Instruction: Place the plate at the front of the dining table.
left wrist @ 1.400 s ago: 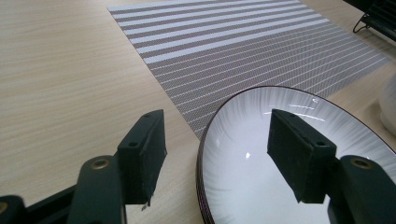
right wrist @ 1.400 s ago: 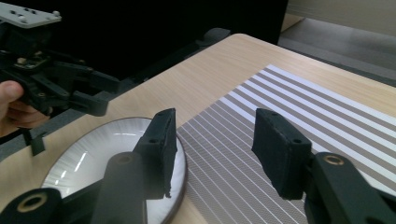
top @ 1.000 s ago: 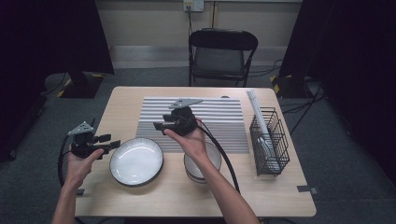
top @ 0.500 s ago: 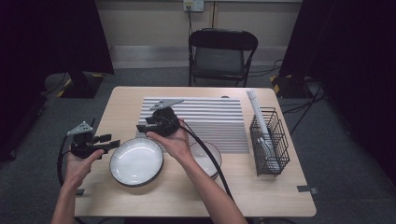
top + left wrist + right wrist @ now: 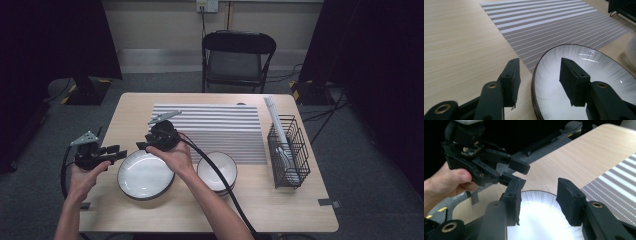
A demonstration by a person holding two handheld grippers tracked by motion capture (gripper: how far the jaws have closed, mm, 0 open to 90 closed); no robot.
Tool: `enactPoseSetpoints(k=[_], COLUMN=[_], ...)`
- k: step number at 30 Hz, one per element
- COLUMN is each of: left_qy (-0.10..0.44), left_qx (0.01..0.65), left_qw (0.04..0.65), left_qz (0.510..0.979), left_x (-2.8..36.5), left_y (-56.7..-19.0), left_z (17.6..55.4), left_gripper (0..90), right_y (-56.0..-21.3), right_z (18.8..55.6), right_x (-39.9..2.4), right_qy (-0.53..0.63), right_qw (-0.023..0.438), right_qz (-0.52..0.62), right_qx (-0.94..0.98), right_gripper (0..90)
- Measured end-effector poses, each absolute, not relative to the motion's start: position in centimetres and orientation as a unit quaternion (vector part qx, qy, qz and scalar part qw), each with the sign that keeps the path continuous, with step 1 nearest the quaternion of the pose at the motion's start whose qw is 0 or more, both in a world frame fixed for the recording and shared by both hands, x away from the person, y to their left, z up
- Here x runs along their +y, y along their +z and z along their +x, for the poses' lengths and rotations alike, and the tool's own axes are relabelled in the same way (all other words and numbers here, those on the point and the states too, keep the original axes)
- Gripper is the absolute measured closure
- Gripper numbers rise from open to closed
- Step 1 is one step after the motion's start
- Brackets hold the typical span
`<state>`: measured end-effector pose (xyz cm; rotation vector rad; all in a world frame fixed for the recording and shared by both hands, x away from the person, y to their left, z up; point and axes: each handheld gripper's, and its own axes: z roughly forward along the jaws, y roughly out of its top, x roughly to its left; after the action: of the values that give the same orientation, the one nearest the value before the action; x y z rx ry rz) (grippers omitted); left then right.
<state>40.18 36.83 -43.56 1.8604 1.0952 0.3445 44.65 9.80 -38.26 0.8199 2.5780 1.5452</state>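
1. We see a wooden table (image 5: 125,215) with a big white plate (image 5: 145,175) near the front, left of the middle.
2. The plate has a dark rim and sits flat on the table, with its far edge just at the near left corner of a striped mat (image 5: 210,130).
3. Our left claw (image 5: 116,153) is at the left edge of the plate, held in the left hand (image 5: 85,177).
4. Its jaws have just been closing, but they are not squeezing yet. In the left gripper view, the rim of the plate sits between the two jaws, with one jaw over the table and one over the plate.
5. Our right claw (image 5: 144,146) is over the far edge of the plate, held in the right hand (image 5: 175,159).
6. Its jaws have also just been closing. In the right gripper view they are spread apart above the plate's far edge and grip nothing.
7. The two claws are near each other at the far left side of the plate.
8. A white bowl (image 5: 216,171) sits just right of the plate.
9. A black wire basket (image 5: 290,150) stands at the right side of the table.
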Motion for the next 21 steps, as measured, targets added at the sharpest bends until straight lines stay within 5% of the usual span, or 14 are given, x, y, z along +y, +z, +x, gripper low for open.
enactPoseSetpoints(k=[8, 21], left_qy=[0.124, 0.119], left_qx=[0.453, 0.463], left_qw=[0.454, 0.453], left_qz=[0.757, 0.752], left_x=[37.1, 37.5], left_y=[-44.2, -45.0], left_z=[40.5, 40.6], left_gripper=[62.6, 68.9], right_y=[-40.4, -43.2], right_z=[45.8, 46.6], right_x=[11.0, 10.8], right_qy=[0.485, 0.450], right_qw=[0.004, 0.011], right_qz=[0.284, 0.315], right_qx=[0.827, 0.835], right_gripper=[59.9, 65.0])
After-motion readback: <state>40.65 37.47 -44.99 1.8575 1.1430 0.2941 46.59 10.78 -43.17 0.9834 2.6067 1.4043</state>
